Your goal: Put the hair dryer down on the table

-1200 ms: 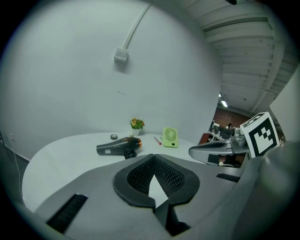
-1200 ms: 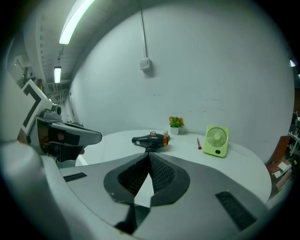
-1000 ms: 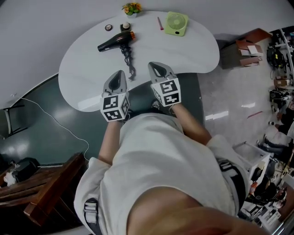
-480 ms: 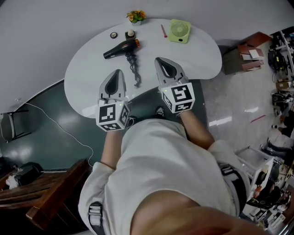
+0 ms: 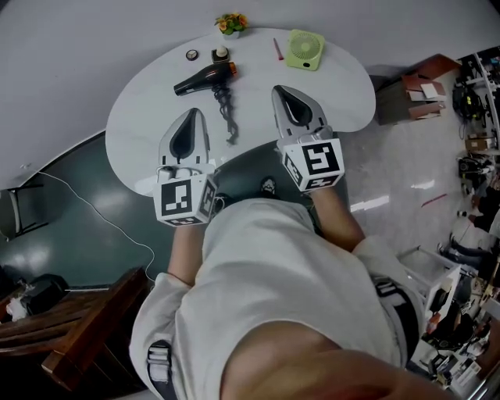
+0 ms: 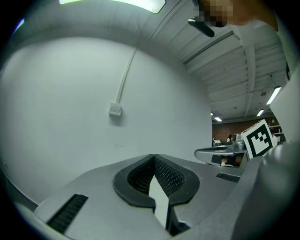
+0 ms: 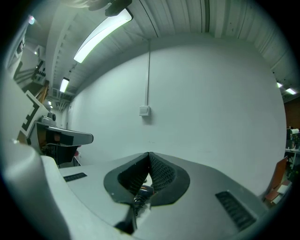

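The black hair dryer [image 5: 205,78] with an orange nozzle end lies on the white table [image 5: 336,86], its coiled cord [image 5: 224,109] trailing toward the near edge. My left gripper [image 5: 190,112] hovers over the table's near left part, shut and empty. My right gripper [image 5: 283,88] hovers to the right of the cord, also shut with nothing in it. In the left gripper view the gripper [image 6: 152,155] has its tips together against a bare wall. In the right gripper view the gripper [image 7: 149,153] is shut too, and the hair dryer [image 7: 143,190] shows small through the gap below the tips.
At the table's far edge stand a green fan [image 5: 305,48], a flower pot [image 5: 231,23], a small bottle [image 5: 221,54], a round tin [image 5: 192,55] and a red pen [image 5: 276,49]. A wooden chair [image 5: 86,328] is at lower left. Boxes [image 5: 418,86] sit right of the table.
Both grippers have moved forward over the table's near edge and a little apart. The hair dryer has stayed where it lies.
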Motion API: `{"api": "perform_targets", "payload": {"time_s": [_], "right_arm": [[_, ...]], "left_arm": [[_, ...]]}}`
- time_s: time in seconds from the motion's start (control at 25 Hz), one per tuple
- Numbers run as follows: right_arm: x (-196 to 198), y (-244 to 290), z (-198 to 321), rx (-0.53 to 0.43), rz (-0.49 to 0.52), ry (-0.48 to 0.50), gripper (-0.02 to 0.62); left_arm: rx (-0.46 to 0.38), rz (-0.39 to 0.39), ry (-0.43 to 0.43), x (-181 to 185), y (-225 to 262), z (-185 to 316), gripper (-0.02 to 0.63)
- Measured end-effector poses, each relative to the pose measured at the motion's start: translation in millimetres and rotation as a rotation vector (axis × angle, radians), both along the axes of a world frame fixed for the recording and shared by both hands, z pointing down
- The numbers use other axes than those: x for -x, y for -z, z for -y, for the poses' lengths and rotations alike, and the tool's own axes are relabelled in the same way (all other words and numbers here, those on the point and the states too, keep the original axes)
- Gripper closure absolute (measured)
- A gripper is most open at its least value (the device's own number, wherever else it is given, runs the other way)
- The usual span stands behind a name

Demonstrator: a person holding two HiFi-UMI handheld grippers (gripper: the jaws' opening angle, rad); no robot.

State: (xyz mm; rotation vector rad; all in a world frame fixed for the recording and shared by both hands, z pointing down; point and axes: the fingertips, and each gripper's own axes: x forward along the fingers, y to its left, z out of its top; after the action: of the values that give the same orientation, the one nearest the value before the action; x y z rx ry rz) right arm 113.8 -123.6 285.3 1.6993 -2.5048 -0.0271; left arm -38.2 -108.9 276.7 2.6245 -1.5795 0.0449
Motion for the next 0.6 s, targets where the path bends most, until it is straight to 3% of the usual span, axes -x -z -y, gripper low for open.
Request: {"api": "perform_targets", "payload": {"time_s": [0.16, 0.6], "right_arm": [[-3.2, 2.9, -4.5, -0.017, -0.015, -0.01, 0.597], [-8.2, 8.4, -11.4, -0.026, -0.017, -0.009, 0.597]], "left_arm": [[-0.024, 0.024, 0.016, 3.1, 1.8, -2.3, 0.588], [-0.033, -0.001, 0.0, -3.9, 8.0, -10.5, 0.588]]}}
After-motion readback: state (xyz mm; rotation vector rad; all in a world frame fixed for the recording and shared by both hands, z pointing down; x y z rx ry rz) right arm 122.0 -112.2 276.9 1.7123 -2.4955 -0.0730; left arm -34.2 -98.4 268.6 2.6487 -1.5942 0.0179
